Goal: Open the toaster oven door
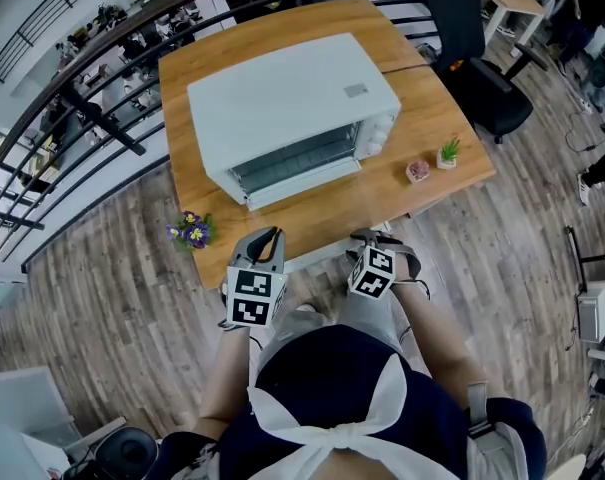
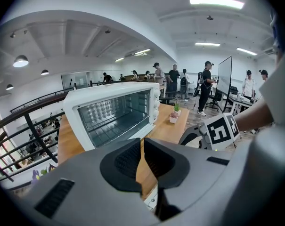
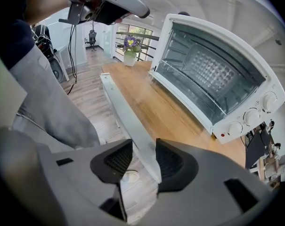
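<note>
Both tools are held low, just short of the near edge of the tabletop [image 1: 434, 128]. The left tool [image 1: 267, 238] has its jaws pressed together, and its own view shows only a sliver of wood through the seam, with nothing gripped. The right tool [image 1: 374, 238] sits just beside it with its jaws spread. Only the tabletop's pale edge strip shows in the gap, well beyond the pads, so this tool is empty too.

The toaster oven [image 1: 292, 98] stands straight ahead of both tools, on the wood and well clear of them. Its long axis runs crosswise to them, slightly skewed, so the end ahead of the right tool sits a little further off. The glass front faces back at the tools, and the door looks flush against the white body, not yet opened. The wire rack shows through the pane. The knobs [image 1: 382, 133] are stacked at the end on the right tool's side, and the plain end lies ahead of the left tool.

Right of the right tool and further forward, two small potted plants [image 1: 434, 161] sit beside the knob end. Off to the left of the left tool, purple flowers [image 1: 192, 230] mark the tabletop's near corner.
</note>
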`<state>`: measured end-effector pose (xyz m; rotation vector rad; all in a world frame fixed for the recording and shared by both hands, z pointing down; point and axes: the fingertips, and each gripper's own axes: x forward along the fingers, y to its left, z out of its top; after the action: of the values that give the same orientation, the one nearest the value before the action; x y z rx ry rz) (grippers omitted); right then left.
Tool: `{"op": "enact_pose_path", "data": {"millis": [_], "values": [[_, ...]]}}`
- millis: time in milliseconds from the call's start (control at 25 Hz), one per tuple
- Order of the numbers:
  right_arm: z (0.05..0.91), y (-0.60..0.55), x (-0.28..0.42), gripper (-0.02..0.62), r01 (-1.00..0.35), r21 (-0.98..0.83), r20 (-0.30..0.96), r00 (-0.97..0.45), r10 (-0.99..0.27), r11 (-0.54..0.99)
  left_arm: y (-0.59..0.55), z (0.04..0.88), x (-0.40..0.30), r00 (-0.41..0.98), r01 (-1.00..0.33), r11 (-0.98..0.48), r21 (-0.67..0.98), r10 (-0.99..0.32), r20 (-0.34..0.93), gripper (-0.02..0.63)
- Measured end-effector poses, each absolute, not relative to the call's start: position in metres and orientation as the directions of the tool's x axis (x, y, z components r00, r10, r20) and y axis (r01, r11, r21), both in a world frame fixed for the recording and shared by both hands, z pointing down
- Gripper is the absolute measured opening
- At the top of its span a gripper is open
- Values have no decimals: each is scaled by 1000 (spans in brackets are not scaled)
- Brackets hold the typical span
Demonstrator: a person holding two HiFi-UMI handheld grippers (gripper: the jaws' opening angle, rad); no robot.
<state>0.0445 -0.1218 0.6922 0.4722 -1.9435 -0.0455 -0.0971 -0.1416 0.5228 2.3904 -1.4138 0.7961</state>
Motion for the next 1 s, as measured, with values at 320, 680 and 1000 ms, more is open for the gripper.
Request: {"op": "enact_pose_path", "data": {"millis": [320, 680, 1000], "values": [[702, -117, 43, 166, -292, 223, 889, -329, -317, 930, -140, 522, -101, 374, -867, -495, -58, -723, 581, 37], [720, -119, 47, 175, -309, 166, 906, -327, -269, 936, -143, 526, -108, 348, -879, -473, -61, -724, 595, 37], [737, -122, 49, 181, -339, 110, 921, -319, -224, 934, -142, 527, -117, 330, -889, -453, -59, -726, 603, 37]]}}
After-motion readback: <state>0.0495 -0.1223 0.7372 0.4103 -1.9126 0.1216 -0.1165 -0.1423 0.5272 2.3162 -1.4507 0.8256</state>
